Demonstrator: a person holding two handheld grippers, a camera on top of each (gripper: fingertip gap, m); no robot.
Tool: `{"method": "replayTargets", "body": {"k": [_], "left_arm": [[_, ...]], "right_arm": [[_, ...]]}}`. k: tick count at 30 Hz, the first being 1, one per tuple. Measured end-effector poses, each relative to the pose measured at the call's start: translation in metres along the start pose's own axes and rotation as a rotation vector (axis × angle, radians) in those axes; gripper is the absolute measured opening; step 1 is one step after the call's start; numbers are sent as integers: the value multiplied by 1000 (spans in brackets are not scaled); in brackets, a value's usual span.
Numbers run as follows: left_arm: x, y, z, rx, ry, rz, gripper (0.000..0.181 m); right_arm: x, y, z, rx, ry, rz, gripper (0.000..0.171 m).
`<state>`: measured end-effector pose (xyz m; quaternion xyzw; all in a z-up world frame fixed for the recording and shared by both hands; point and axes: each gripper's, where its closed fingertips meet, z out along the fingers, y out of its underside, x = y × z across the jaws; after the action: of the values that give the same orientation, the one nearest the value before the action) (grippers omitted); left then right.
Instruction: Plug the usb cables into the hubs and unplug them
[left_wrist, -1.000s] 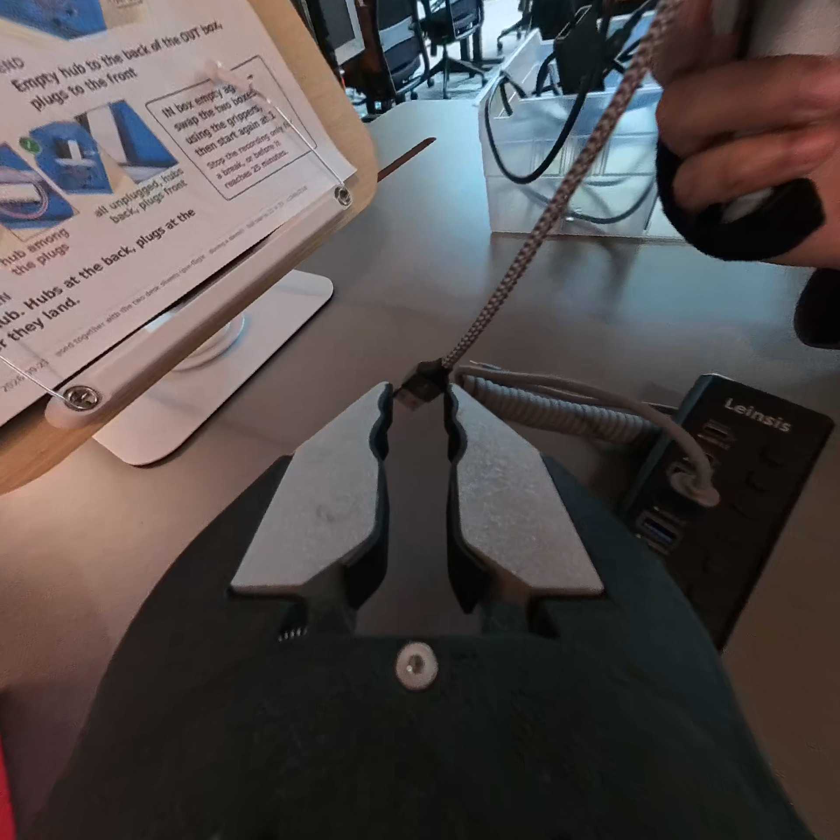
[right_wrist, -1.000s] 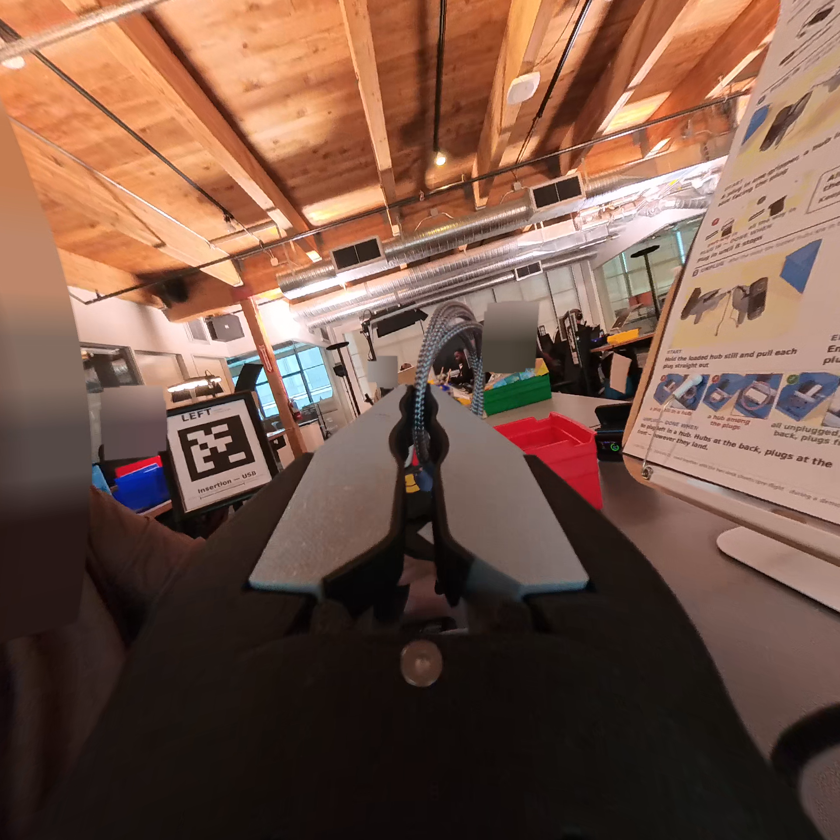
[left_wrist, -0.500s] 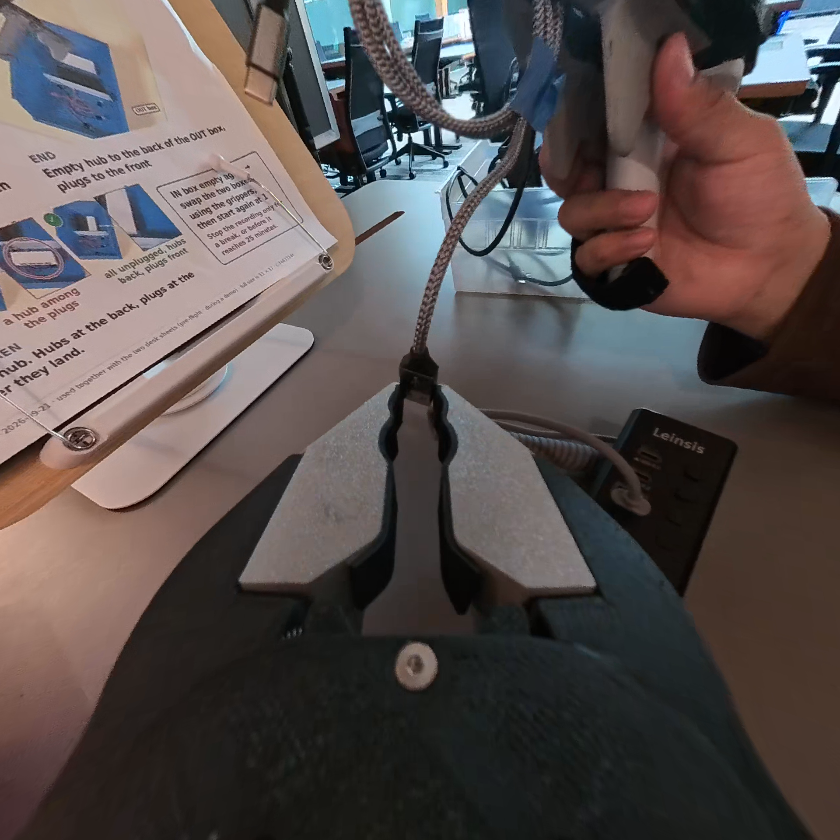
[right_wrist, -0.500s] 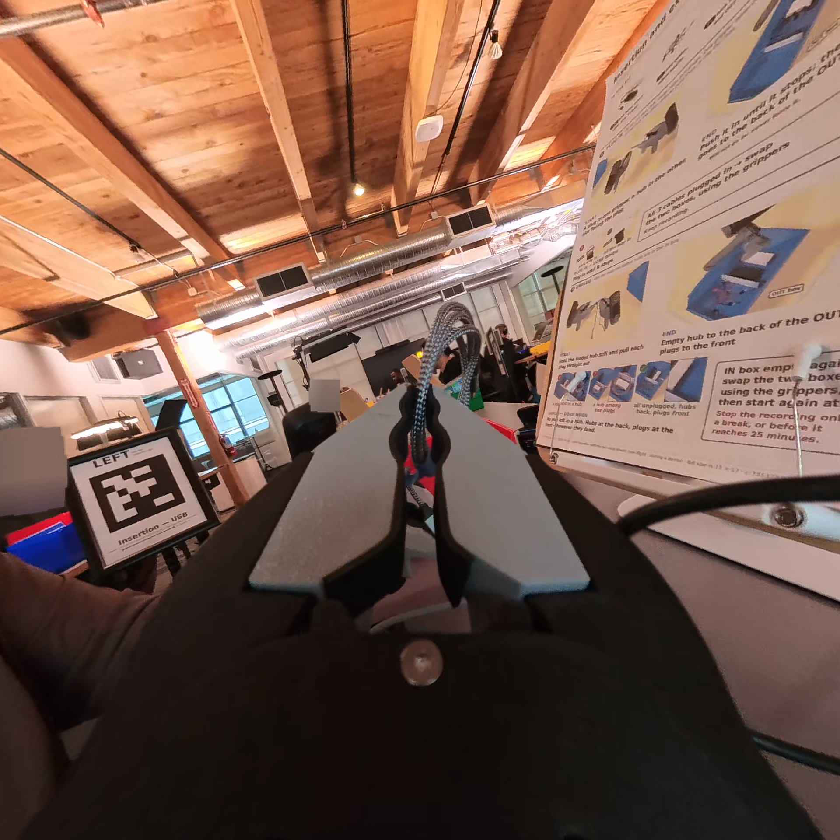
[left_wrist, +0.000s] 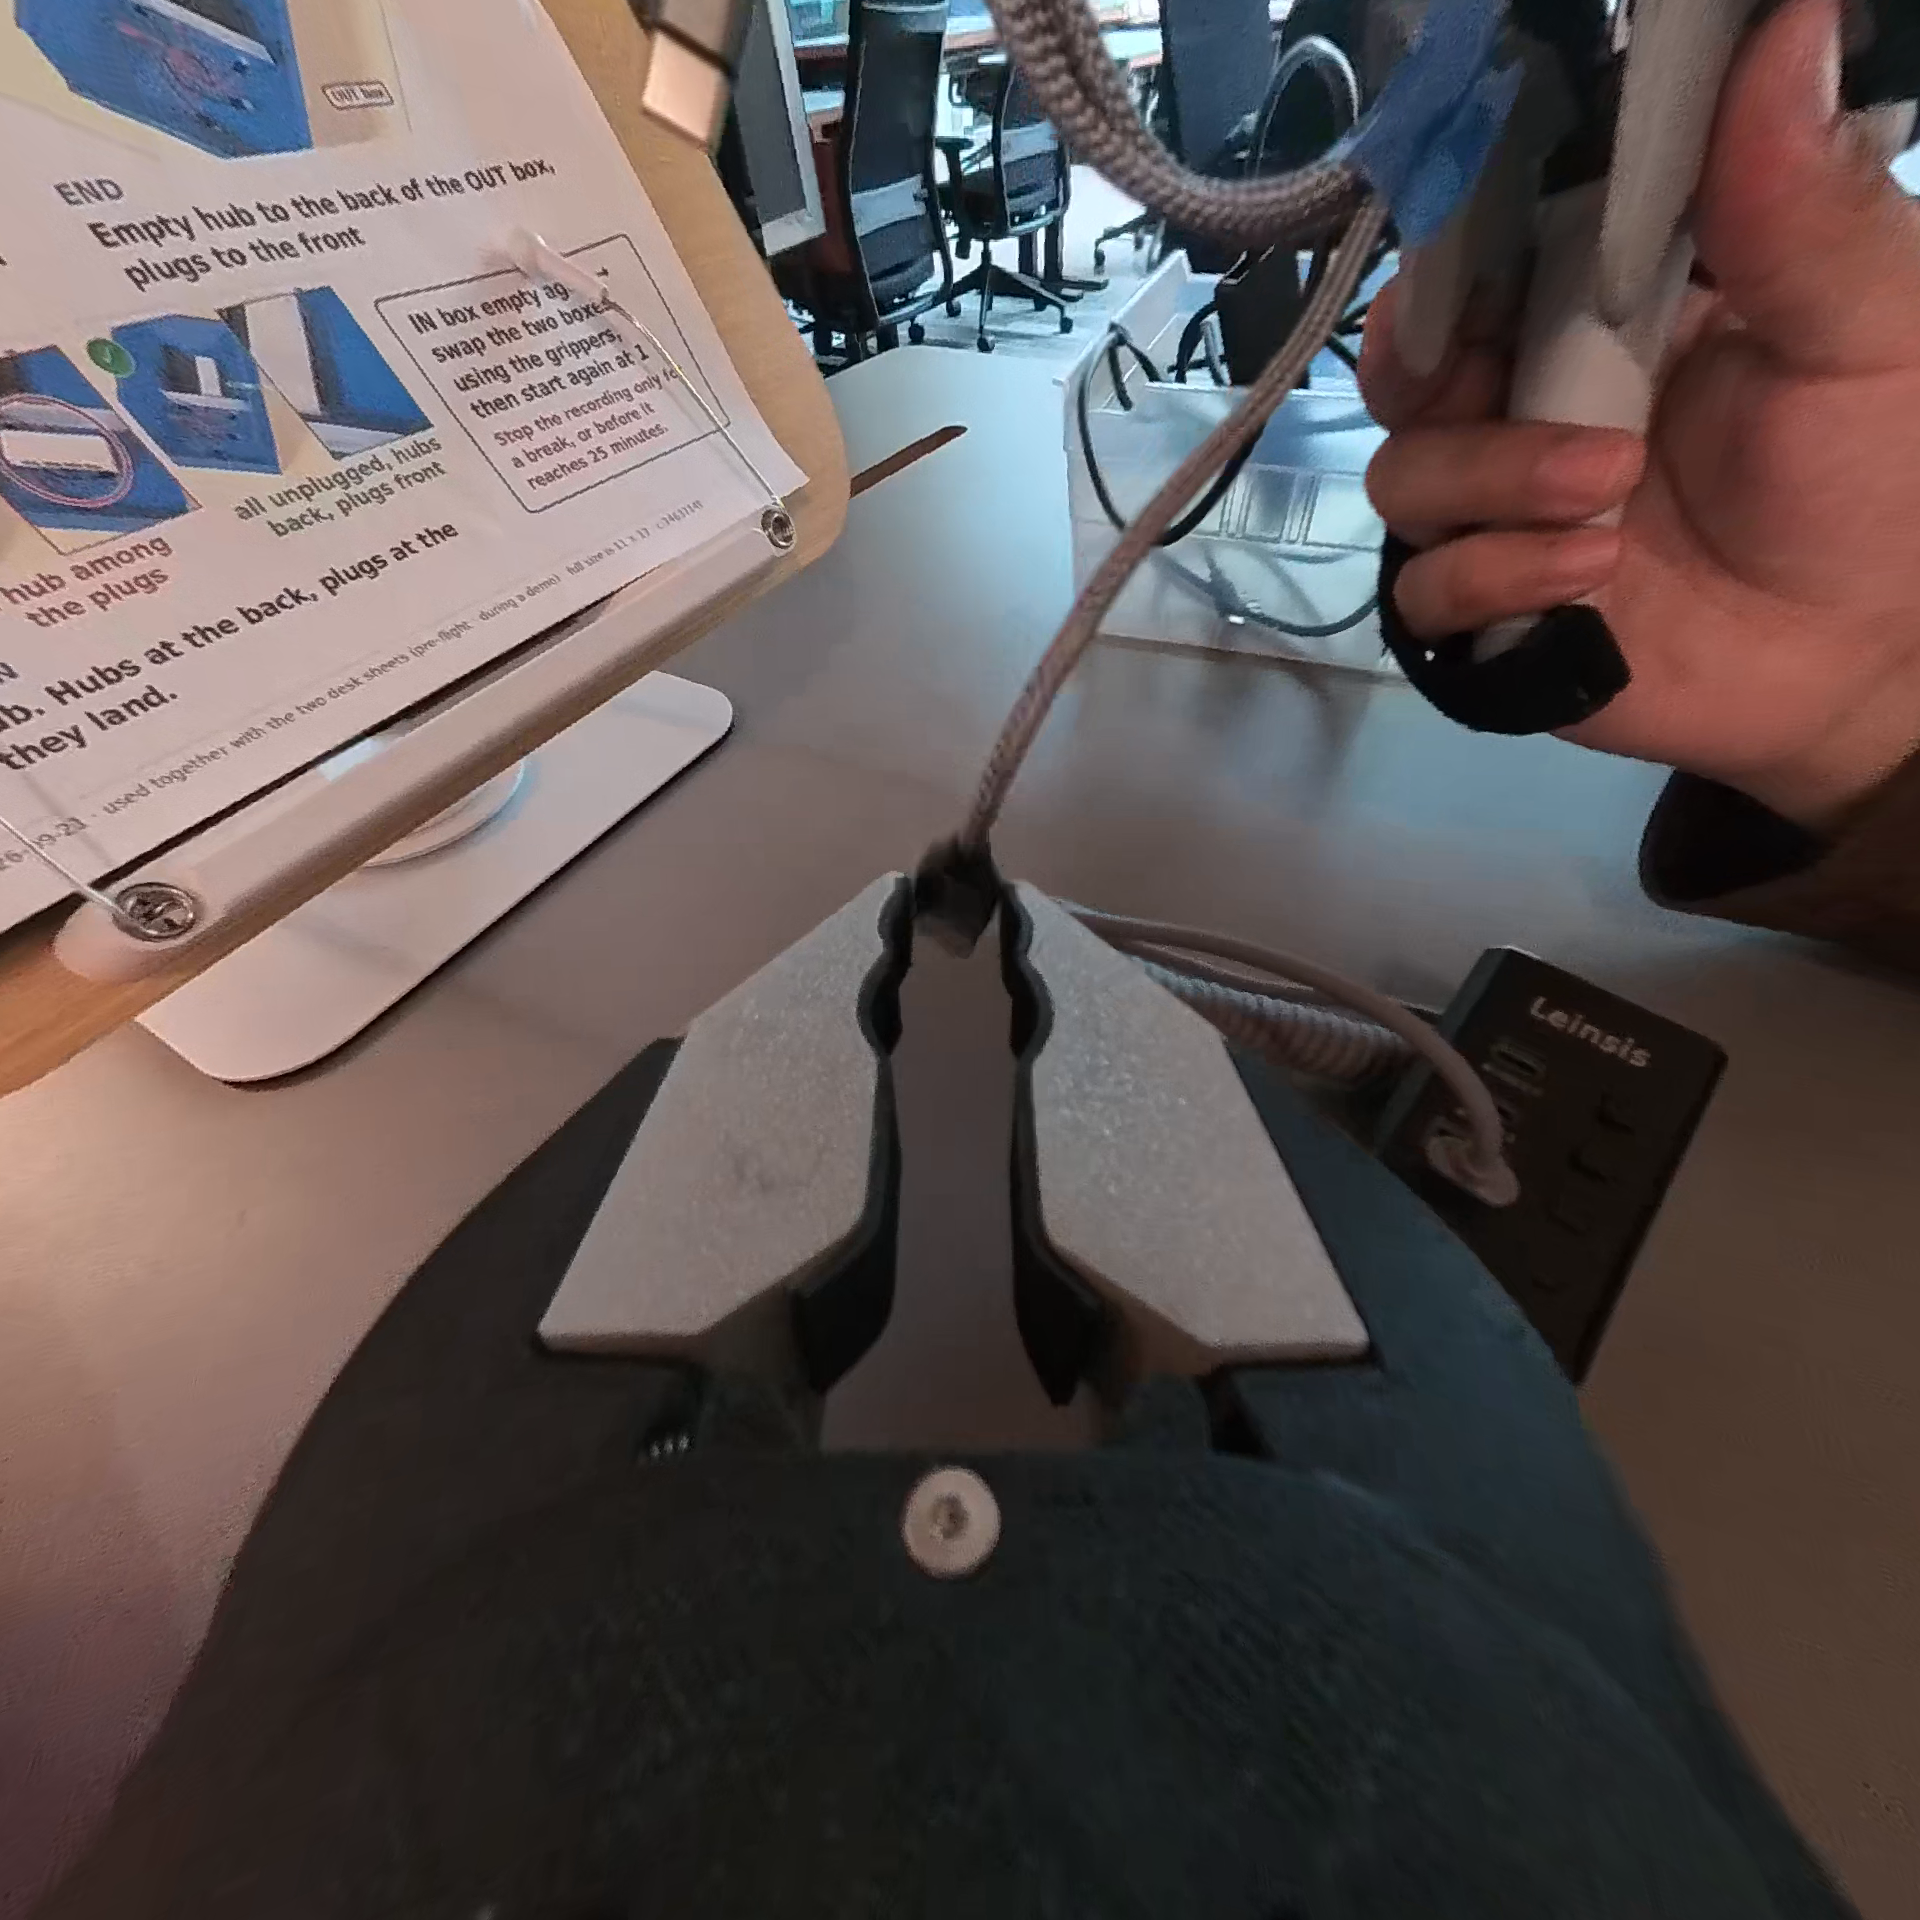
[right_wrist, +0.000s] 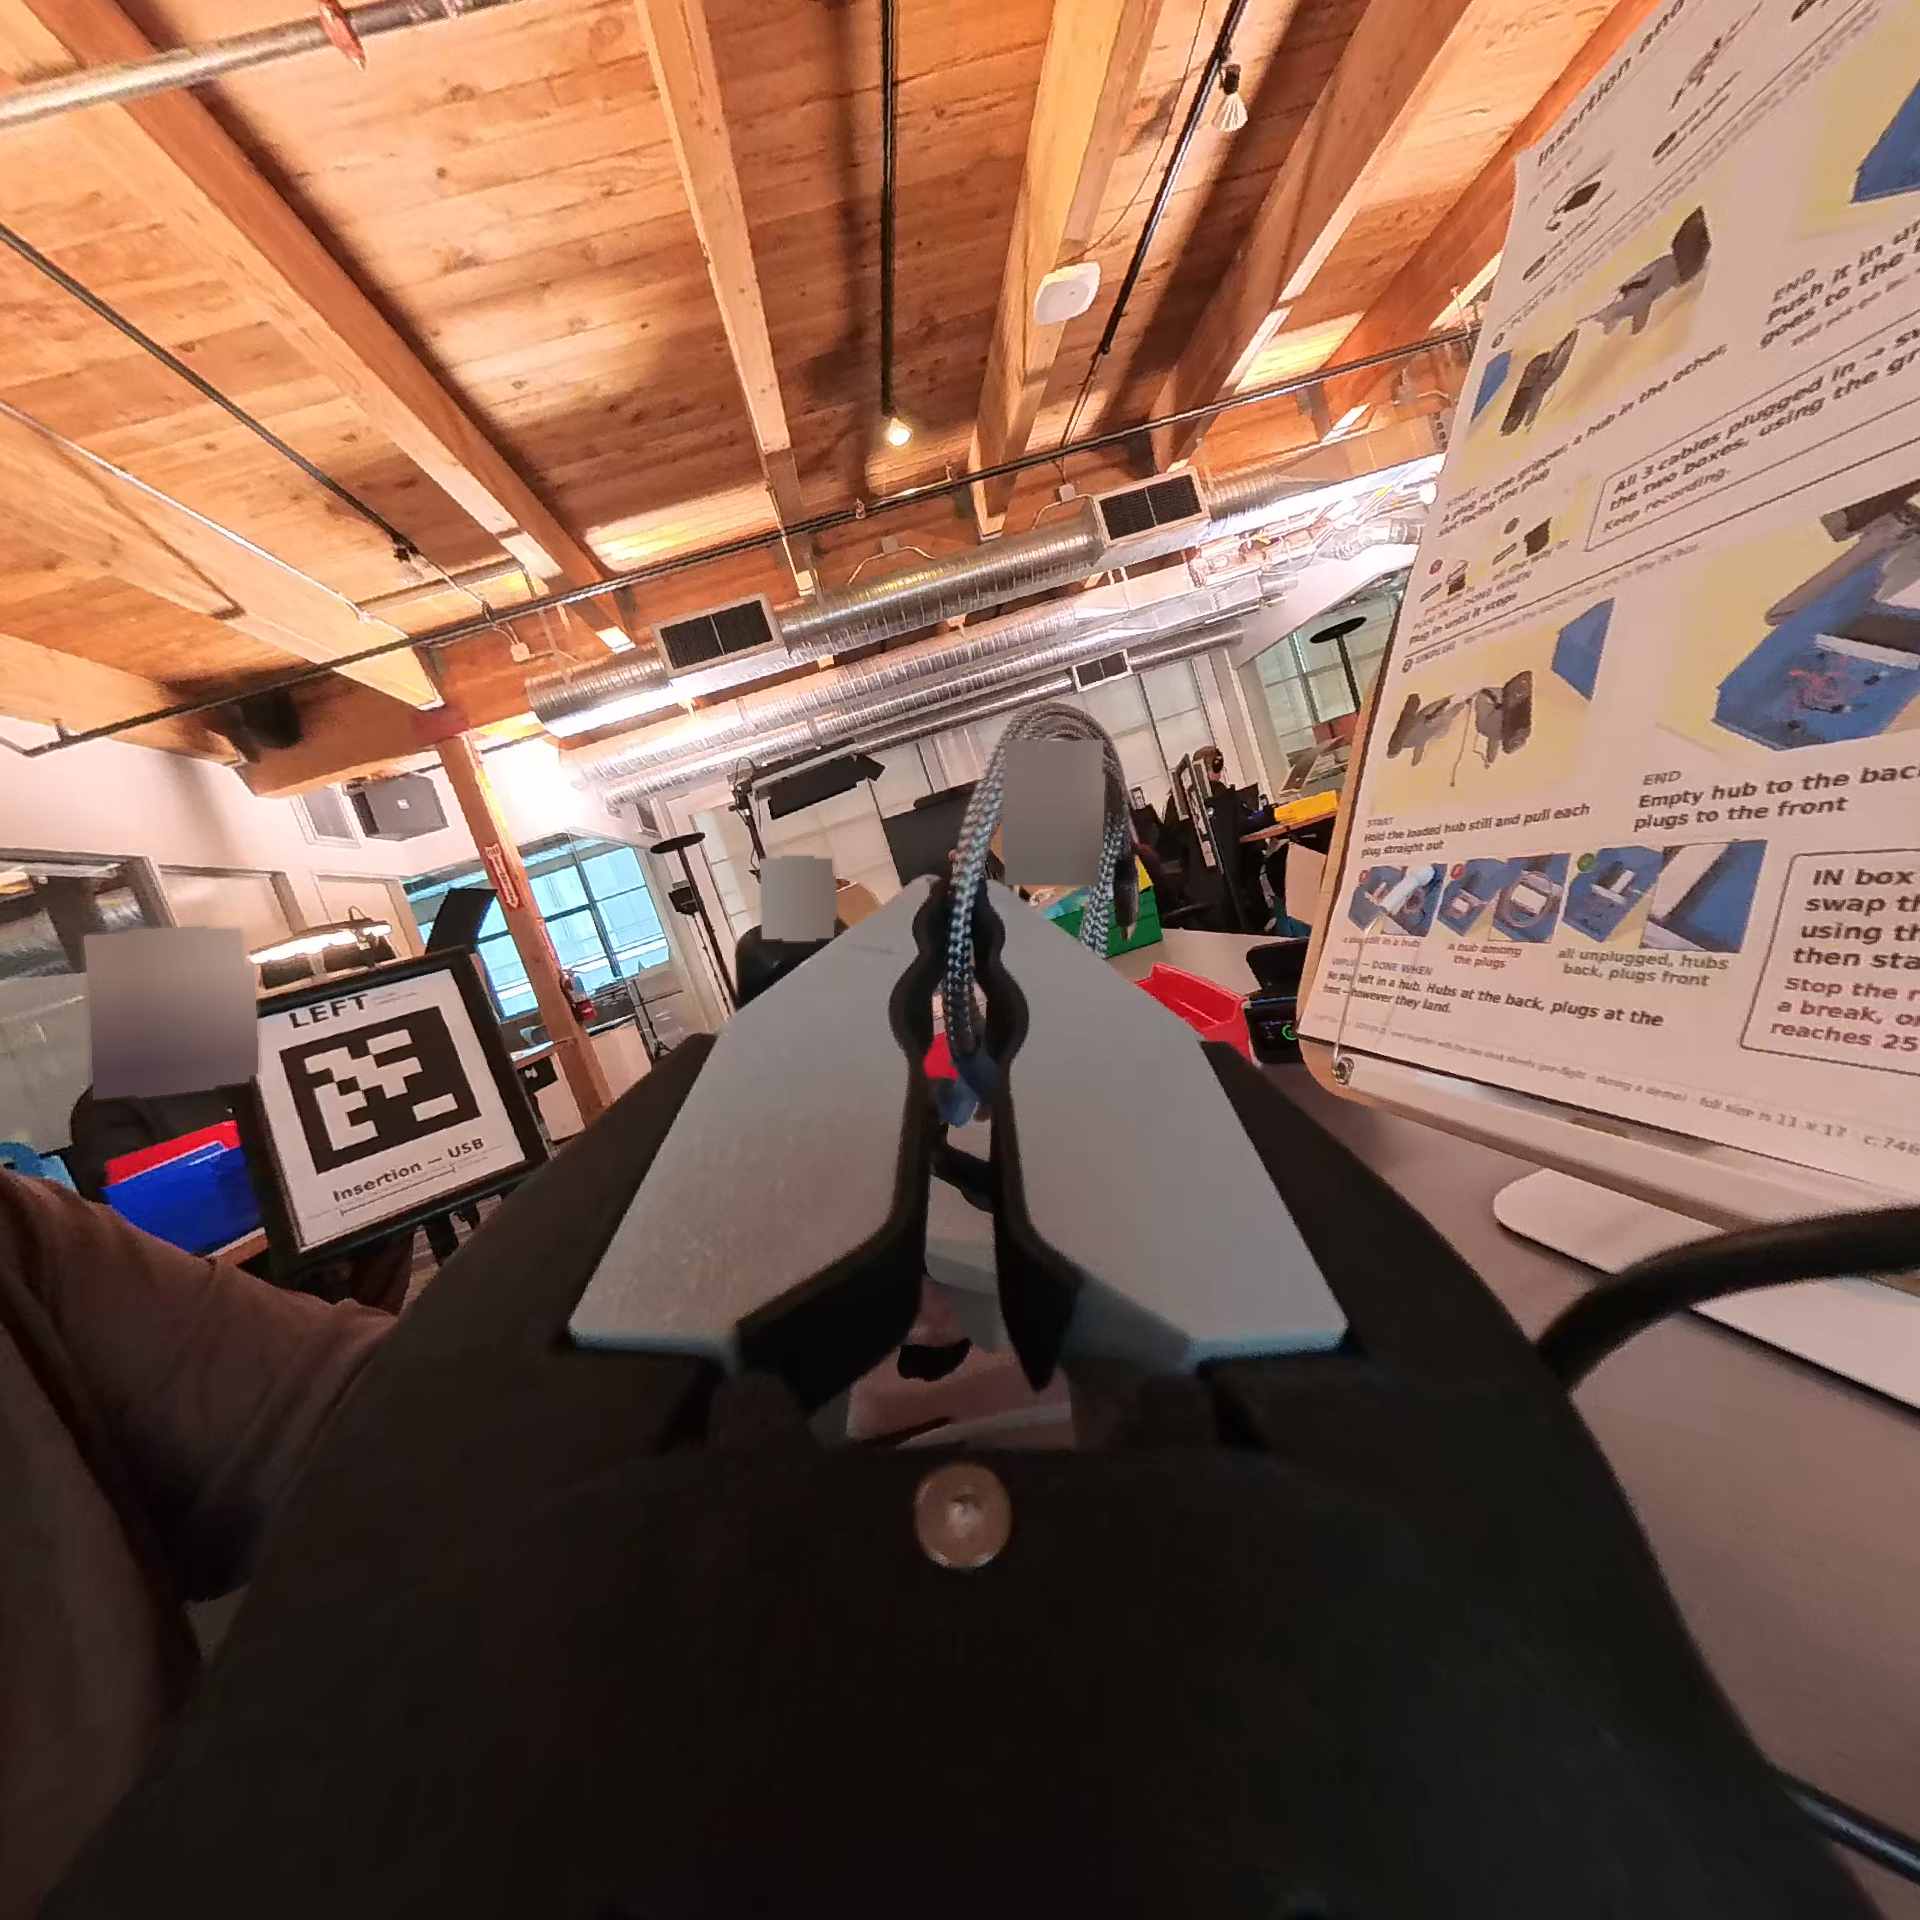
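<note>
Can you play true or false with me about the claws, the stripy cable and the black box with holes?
1. The left claw pinches the plug of the braided cable. True.
2. That plug sits inside the black hub. False: it is in the air, apart from the hub.
3. The right claw is shut on the braided cable. True.
4. The hub has nothing plugged in. False: a grey cable is plugged into it.
5. The clear bin at the back is empty. False: dark cables lie in it.
</note>
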<state>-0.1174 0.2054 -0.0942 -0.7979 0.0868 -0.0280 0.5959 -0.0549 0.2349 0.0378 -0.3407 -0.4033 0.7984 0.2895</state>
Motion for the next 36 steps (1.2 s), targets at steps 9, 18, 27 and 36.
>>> {"method": "replayTargets", "body": {"k": [9,18,27,36], "left_arm": [[5,3,2,-22,14,28,20],[8,2,2,-17,31,26,26],[8,6,4,-39,5,66,30],[16,0,0,-4,32,137,14]], "right_arm": [[-4,12,8,-72,21,-75,0],[-3,8,8,-35,21,-83,1],[-26,7,15,-23,-97,-88,1],[-52,1,16,8,-266,-9,1]]}}
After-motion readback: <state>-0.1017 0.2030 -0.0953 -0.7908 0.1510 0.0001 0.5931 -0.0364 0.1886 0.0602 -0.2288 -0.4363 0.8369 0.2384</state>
